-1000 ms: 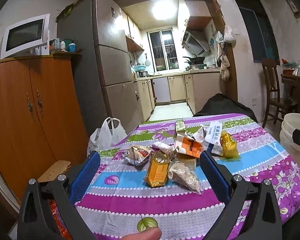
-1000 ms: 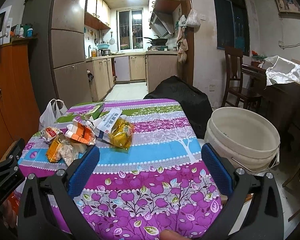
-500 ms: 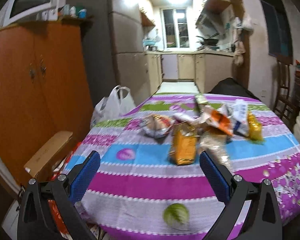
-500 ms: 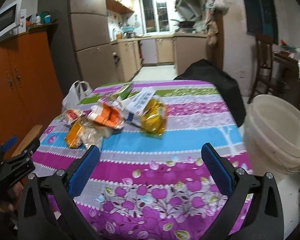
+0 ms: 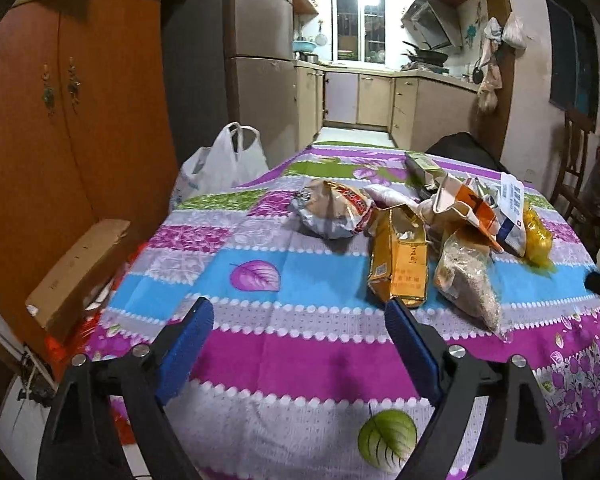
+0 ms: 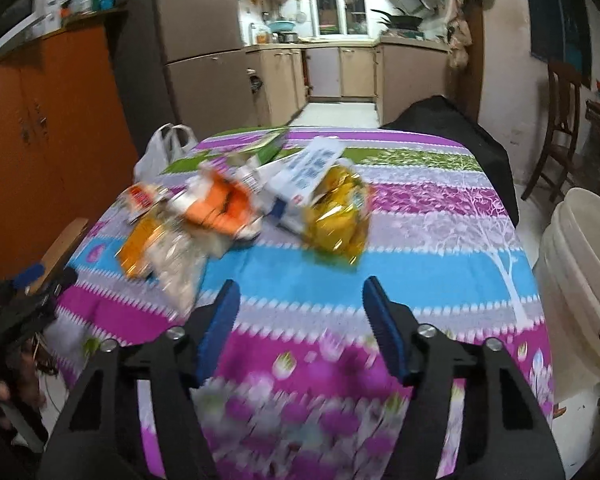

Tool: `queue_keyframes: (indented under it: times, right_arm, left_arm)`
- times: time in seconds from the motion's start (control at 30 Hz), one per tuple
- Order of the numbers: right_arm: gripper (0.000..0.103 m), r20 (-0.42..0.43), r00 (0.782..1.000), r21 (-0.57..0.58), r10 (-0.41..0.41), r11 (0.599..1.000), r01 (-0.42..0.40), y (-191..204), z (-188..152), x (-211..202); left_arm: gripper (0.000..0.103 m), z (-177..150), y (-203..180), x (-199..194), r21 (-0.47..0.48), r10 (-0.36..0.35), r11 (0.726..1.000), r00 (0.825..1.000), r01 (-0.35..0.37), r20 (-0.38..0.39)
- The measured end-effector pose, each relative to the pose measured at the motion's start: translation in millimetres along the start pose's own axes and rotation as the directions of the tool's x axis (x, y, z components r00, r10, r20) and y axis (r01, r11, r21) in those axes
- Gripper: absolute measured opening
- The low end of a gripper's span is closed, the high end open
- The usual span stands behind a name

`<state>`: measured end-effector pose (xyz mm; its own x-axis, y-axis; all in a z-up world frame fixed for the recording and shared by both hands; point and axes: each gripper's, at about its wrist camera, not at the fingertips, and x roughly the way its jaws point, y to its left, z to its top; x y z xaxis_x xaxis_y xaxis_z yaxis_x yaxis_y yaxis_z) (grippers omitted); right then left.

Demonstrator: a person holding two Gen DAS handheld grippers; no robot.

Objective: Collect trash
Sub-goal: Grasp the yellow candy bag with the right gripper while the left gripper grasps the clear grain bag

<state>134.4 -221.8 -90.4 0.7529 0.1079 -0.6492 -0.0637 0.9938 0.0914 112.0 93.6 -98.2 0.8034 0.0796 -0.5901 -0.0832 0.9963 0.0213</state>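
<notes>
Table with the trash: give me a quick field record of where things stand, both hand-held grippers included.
surface: table with striped floral cloth
trash: gold packet, clear grain bag, crumpled yellow wrapper, all lying on the cloth
bin: white bucket beside the table
left hand-held gripper: closing, nothing between the jaws
right hand-held gripper: closing, nothing between the jaws

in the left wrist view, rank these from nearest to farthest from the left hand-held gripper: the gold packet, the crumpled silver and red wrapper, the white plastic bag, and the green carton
Measured from the left hand-held gripper, whose jaws are closing on nothing:
1. Gold packet, just ahead of the right finger.
2. Crumpled silver and red wrapper, mid-table, behind the packet.
3. Green carton, toward the table's far end, right of centre.
4. White plastic bag, off the table's left edge; its rank against the carton is too close to call.
</notes>
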Motion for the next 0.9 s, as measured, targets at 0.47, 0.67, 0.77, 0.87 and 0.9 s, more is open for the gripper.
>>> queue_keyframes:
  times: [0.47, 0.67, 0.77, 0.87, 0.9]
  right_arm:
    - [0.059, -0.158, 0.987, 0.160, 0.042, 0.987, -0.016, -50.9, 63.0, 102.4]
    - [0.038, -0.164, 0.979, 0.198, 0.120, 0.976, -0.086, -55.6, 58.9, 108.5]
    - [0.031, -0.149, 0.977, 0.222, 0.154, 0.968, -0.119, -58.9, 55.3, 103.0]
    - [0.028, -0.127, 0.974, 0.248, 0.186, 0.957, -0.151, -63.2, 49.1, 92.3]
    - [0.028, -0.122, 0.974, 0.252, 0.191, 0.955, -0.156, -64.1, 47.3, 89.1]
  left_arm:
    - [0.087, 17.4, -65.9, 10.6, 0.104, -0.203, 0.972, 0.976, 0.210, -0.075]
    - [0.087, 23.5, -89.2, 27.1, 0.025, -0.278, 0.959, 0.952, 0.283, -0.125]
    - [0.087, 20.8, -97.7, 39.3, -0.014, -0.321, 0.946, 0.935, 0.322, -0.152]
    - [0.087, 19.8, -103.5, 56.2, -0.075, -0.342, 0.940, 0.921, 0.333, -0.189]
    - [0.085, 19.7, -105.1, 61.4, -0.092, -0.341, 0.940, 0.918, 0.329, -0.203]
